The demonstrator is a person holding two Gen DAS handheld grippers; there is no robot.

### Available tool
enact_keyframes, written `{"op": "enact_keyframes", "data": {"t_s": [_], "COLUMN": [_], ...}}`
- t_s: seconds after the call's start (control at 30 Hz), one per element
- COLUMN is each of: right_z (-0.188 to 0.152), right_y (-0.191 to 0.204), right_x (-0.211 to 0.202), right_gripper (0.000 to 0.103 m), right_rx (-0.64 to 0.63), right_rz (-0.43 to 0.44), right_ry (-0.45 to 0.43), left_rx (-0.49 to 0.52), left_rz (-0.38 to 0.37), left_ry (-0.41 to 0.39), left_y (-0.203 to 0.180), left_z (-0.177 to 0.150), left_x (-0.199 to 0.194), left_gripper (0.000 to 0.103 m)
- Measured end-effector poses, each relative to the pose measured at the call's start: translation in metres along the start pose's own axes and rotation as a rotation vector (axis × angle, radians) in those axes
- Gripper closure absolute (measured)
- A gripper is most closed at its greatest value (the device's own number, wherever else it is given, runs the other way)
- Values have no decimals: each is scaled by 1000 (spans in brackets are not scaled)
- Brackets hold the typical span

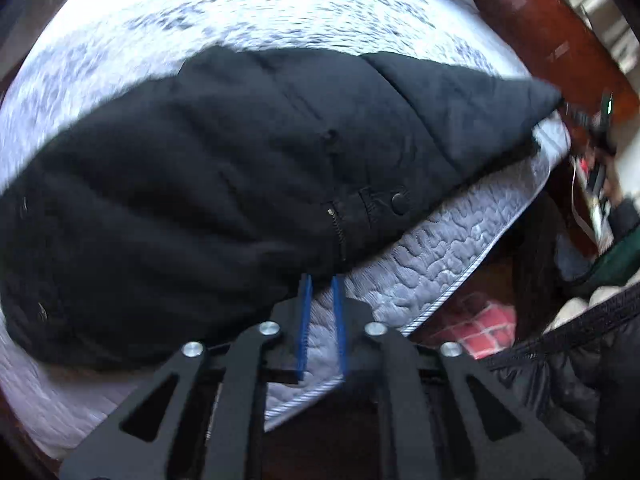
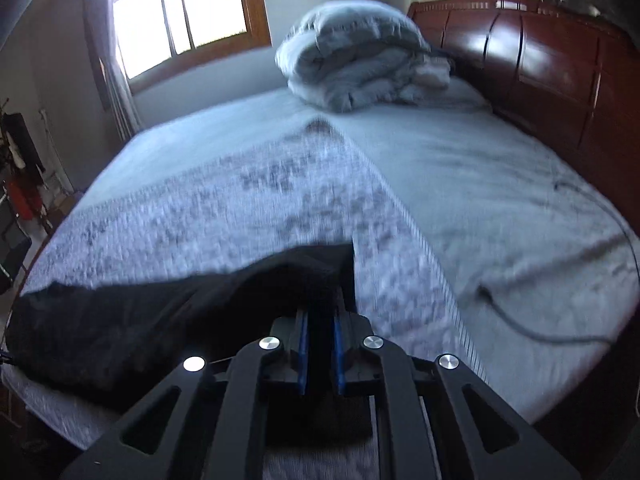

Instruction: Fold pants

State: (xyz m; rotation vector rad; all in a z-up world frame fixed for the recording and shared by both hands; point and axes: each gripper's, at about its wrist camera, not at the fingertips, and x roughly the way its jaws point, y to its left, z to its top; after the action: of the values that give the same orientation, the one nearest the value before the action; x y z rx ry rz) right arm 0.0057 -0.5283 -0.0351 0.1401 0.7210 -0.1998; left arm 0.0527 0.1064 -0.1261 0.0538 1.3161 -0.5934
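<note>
Bedroom setup here: a big bed (image 2: pixel 480 184) with a pale sheet, a dark red wooden headboard (image 2: pixel 532 68) on the right side, and a sunlit window (image 2: pixel 180 12) on the far wall. A folded grey comforter (image 2: pixel 360 60) sits up by the headboard, and a quilted mat (image 2: pixel 240 208) with a grey pattern covers the near part of the mattress.

The black pants (image 1: pixel 224 184) are lying bunched on that mat, close to its edge, with the zipper and waistband button (image 1: pixel 400 200) facing up.

The left gripper (image 1: pixel 321 280) sits just at the edge of the pants, its blue-padded jaws a narrow gap apart with only the mat showing between them, so it's not holding anything.

The right gripper (image 2: pixel 320 316) is pinching dark pants fabric (image 2: pixel 120 332) between its jaws, the cloth trailing off to the left over the mat.

A thin cable (image 2: pixel 532 320) snakes across the bare sheet on the right.
</note>
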Motion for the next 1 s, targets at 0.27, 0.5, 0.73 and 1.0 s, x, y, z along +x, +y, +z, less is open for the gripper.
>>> {"op": "enact_keyframes", "data": {"t_s": [0.27,0.5,0.73,1.0], "right_z": [-47,-48,-48,-45], "right_y": [-14,-24,0,26], "right_x": [13,-11,-14,-11], "right_gripper": [64,56,55,53], "right_rx": [71,165,137,66], "right_rz": [-91,-145,-121,-101], "right_ry": [116,79,87,92], "left_rx": [-274,-770,-1051,-1196], "left_rz": [131,177,-62,-177], "left_ry": [-245,-324,-431,-494], "left_y": [34,119,160,179], "left_z": [-38,-81,-90,-83], "left_x": [-40,-45,-20,9], "left_gripper": [12,14,15,18]}}
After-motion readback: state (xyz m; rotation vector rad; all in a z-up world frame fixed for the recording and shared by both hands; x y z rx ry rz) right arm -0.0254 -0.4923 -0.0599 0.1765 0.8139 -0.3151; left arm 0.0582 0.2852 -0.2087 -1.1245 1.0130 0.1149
